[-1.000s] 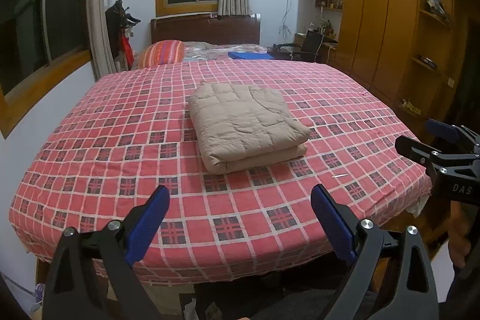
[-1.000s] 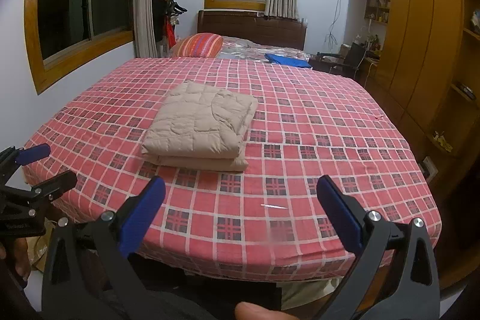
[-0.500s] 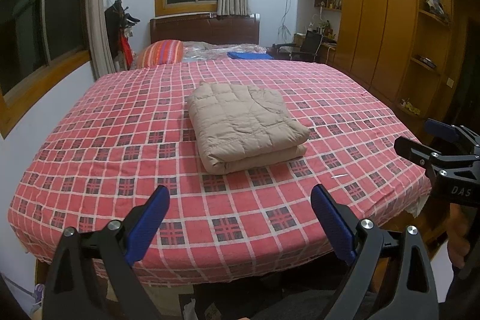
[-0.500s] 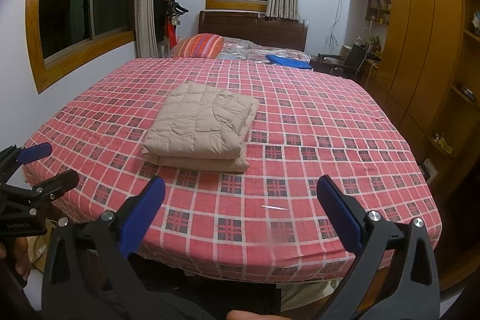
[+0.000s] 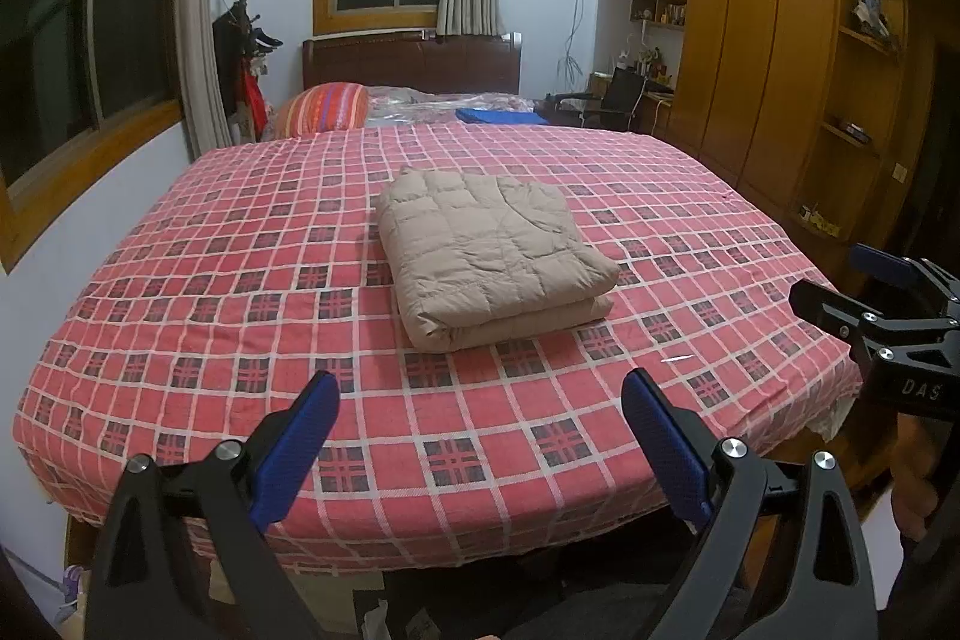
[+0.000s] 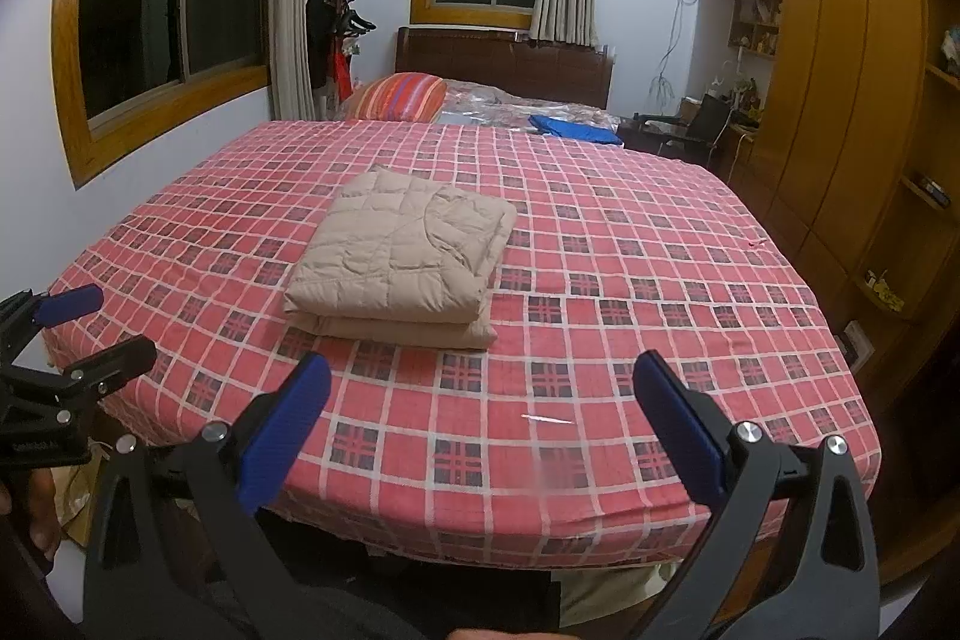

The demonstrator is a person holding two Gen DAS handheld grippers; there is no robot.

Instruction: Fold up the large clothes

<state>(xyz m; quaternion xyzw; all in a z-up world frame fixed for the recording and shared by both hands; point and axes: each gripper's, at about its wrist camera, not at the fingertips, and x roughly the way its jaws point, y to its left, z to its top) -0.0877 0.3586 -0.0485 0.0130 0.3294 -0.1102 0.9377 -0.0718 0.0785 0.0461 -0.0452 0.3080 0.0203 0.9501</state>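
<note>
The tan puffy coat (image 5: 489, 253) lies folded in a neat stack of 2 layers in the middle of the bed (image 5: 180, 316). The folding looks done. Both tools hang back past the foot of the bed. The left gripper (image 5: 480, 427) has its jaws spread wide and holds nothing. The right gripper (image 6: 480, 406) is the same. Next may be just to pull away. The far side of the coat is hidden, so I cannot tell if it is tidy there.
</note>
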